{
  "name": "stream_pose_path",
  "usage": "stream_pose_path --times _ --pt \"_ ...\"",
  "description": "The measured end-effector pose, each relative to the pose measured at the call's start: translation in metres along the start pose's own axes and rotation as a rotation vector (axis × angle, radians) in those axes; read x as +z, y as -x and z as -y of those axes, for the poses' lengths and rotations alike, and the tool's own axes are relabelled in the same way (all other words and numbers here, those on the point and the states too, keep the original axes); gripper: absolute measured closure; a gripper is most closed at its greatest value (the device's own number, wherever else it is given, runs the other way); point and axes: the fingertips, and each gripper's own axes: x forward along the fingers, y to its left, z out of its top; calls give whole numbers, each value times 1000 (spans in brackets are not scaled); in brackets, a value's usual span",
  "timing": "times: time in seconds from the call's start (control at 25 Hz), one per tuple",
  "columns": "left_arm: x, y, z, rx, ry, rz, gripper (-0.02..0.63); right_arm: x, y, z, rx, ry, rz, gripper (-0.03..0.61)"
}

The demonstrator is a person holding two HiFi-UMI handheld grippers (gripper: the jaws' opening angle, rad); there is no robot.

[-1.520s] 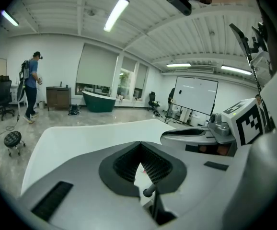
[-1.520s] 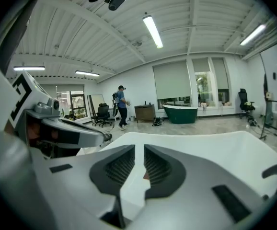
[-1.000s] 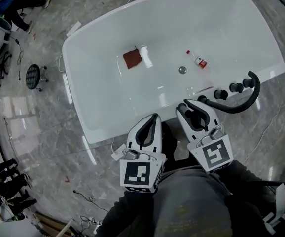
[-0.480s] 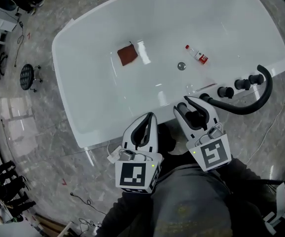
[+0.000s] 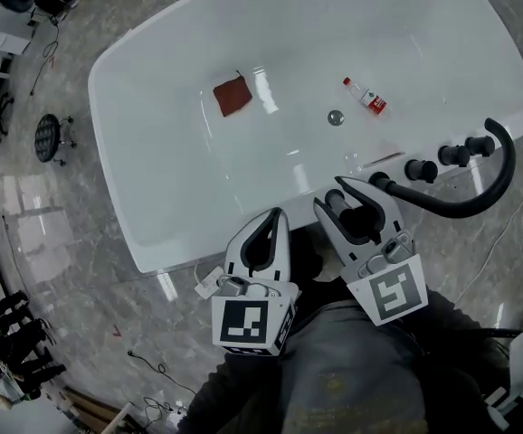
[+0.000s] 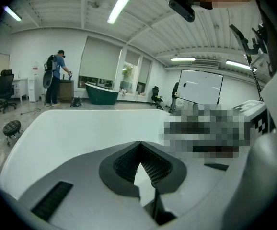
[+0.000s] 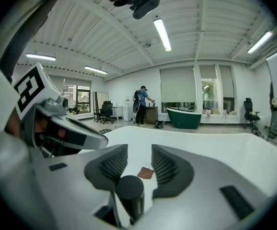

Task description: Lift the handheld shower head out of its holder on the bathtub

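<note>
black, hard and probably slick: the shower head (image 7: 130,190) stands as a stiff cylinder at the near rim of the bathtub (image 5: 175,174). it sits low between the right claw's (image 5: 356,193) parted jaws, pads not yet pressing it. likely light, but the hose (image 5: 479,197) will drag. grip square round the barrel. left claw (image 6: 139,146) is pinched together, empty.

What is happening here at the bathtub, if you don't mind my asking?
A person stands at the white bathtub with a gripper in each hand. The right gripper has its jaws apart around the upright black shower head at the near rim, not yet clamped on it. The left gripper sits beside it, jaws together and empty.
</note>
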Motion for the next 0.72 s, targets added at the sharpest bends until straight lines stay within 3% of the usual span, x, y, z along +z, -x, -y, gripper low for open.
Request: stream_pose_path --times 0.32,0.72 --pt "-5 0 1 4 5 -5 611 4 4 -4 -4 13 31 437" --pt "-12 -1 -3 12 0 1 611 -23 -3 -9 6 44 -26 437"
